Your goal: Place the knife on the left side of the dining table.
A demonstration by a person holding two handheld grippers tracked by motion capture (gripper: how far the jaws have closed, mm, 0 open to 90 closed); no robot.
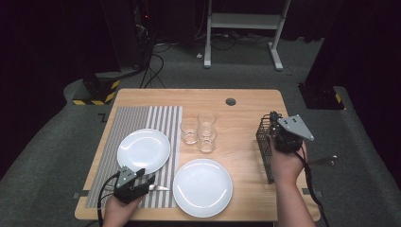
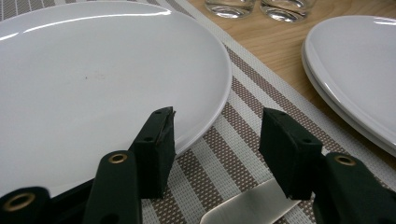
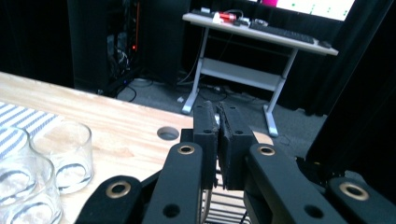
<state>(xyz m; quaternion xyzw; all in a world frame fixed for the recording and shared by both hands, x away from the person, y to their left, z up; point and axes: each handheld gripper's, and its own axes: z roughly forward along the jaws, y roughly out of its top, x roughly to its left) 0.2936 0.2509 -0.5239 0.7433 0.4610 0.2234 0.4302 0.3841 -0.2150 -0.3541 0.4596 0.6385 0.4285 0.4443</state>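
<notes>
My left gripper (image 1: 149, 181) rests low on the striped placemat (image 1: 163, 118) at the table's near left, its jaws open (image 2: 217, 126). A knife (image 1: 160, 188) lies on the mat, and its shiny blade (image 2: 247, 207) shows under the gap between the jaws, with neither pad pressing on it. A white plate (image 1: 143, 150) sits just beyond the left jaw (image 2: 93, 70). My right gripper (image 1: 273, 117) hangs over the wire basket (image 1: 264, 142) at the table's right side, its jaws shut (image 3: 218, 112). A thin pale sliver shows between the pads; I cannot tell what it is.
A second white plate (image 1: 202, 187) lies on the bare wood near the front edge (image 2: 355, 70). Three clear glasses (image 1: 198, 131) stand mid-table (image 3: 65, 154). The tabletop has a round cable hole (image 1: 231, 101) at the back. Beyond the table stand a white desk frame (image 1: 246, 21) and dark curtains.
</notes>
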